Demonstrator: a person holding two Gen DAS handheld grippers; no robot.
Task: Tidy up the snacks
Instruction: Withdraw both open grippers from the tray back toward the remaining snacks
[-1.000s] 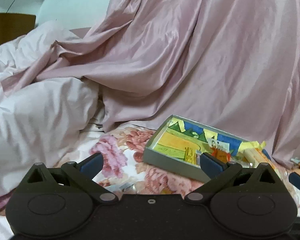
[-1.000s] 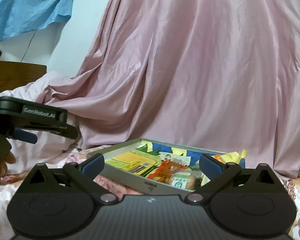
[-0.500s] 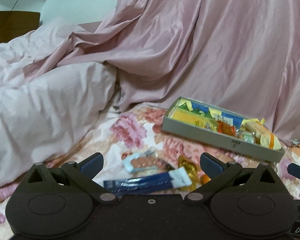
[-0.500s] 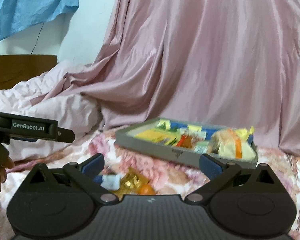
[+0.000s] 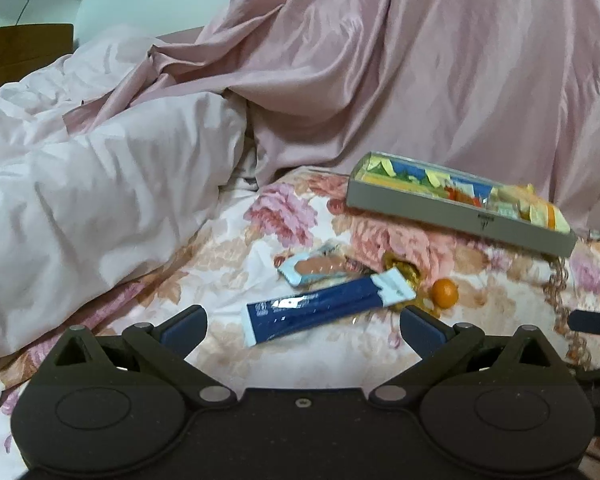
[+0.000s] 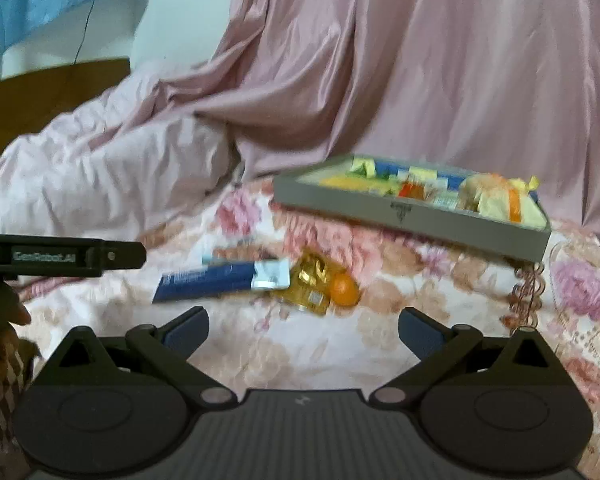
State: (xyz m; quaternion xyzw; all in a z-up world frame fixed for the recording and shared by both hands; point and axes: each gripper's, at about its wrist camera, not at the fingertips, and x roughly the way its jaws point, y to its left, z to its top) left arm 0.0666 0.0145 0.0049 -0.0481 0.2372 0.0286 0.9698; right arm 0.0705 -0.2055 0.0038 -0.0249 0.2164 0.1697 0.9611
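Note:
A grey tray (image 5: 452,213) (image 6: 420,216) holding several snacks sits on the floral sheet at the right. Loose snacks lie in front of it: a long blue packet (image 5: 320,309) (image 6: 208,280), a pale blue sausage packet (image 5: 314,267), a gold wrapper (image 6: 310,280) (image 5: 402,268) and a small orange fruit (image 5: 445,292) (image 6: 343,289). My left gripper (image 5: 303,330) is open and empty, just short of the blue packet. My right gripper (image 6: 303,330) is open and empty, short of the gold wrapper and the fruit.
A bunched pale pink duvet (image 5: 92,184) lies to the left and pink satin drapery (image 5: 420,60) hangs behind the tray. The left gripper's body (image 6: 60,258) shows at the left edge of the right wrist view. A wooden headboard (image 6: 48,92) stands at the far left.
Both grippers have pulled back and tilted down. The tray now looks farther off and the loose snacks on the sheet have come into view. Both stay open.

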